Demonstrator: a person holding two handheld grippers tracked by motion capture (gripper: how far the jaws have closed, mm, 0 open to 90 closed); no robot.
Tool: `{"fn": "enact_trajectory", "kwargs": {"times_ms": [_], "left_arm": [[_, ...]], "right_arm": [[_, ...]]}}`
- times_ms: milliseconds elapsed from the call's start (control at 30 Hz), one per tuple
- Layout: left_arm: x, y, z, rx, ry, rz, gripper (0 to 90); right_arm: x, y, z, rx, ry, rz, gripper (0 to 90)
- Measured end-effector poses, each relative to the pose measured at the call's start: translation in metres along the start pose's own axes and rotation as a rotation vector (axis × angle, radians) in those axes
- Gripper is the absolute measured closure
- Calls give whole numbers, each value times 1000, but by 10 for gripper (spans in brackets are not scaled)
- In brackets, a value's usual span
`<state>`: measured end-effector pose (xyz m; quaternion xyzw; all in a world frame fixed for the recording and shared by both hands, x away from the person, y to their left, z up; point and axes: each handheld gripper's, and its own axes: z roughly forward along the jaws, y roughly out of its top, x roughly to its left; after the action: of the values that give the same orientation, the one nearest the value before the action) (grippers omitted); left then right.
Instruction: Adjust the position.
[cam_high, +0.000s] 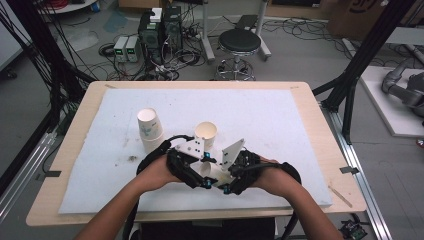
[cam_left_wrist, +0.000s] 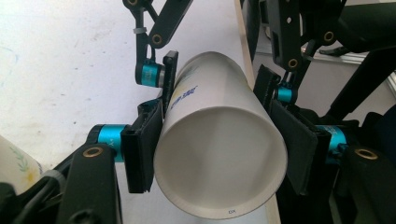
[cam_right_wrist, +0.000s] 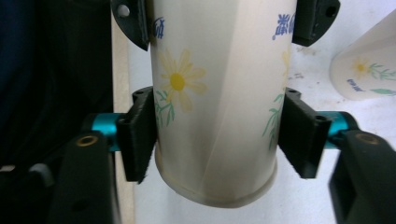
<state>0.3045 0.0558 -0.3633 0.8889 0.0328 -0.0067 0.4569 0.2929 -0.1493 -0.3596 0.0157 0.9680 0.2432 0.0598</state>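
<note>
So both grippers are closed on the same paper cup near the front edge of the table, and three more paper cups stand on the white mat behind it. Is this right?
Not quite. Both the left gripper and the right gripper do clamp one paper cup, but the high view shows two spots behind it on the white mat, not three: a stack of inverted cups and one upright cup.

A pale wooden desk covered by a white mat fills the centre of the frame. Beyond it, top centre, a black round stool stands on a grey floor. Computer towers and tangled cables lie upper left; black frame struts cross the right.
</note>
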Motion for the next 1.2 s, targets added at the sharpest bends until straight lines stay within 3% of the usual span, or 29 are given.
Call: {"fn": "enact_trajectory", "kwargs": {"times_ms": [67, 133, 333, 733, 967, 1200], "left_arm": [[1, -2, -2, -25, 3, -12, 372], [1, -4, -4, -49, 5, -20, 373], [1, -14, -10, -111, 12, -54, 372], [1, -32, -18, -283, 59, -107, 371], [-2, -41, -19, -364, 97, -117, 371], [-2, -43, -20, -452, 94, -120, 372]], "right_arm": [[-1, -2, 0, -36, -23, 1, 280], [-2, -7, -3, -81, -40, 35, 207], [-2, -24, -16, -237, -38, 97, 207], [6, -64, -32, -534, -133, 232, 201], [12, -82, -29, -638, -174, 289, 202], [13, -91, -22, -655, -169, 310, 203]]}}
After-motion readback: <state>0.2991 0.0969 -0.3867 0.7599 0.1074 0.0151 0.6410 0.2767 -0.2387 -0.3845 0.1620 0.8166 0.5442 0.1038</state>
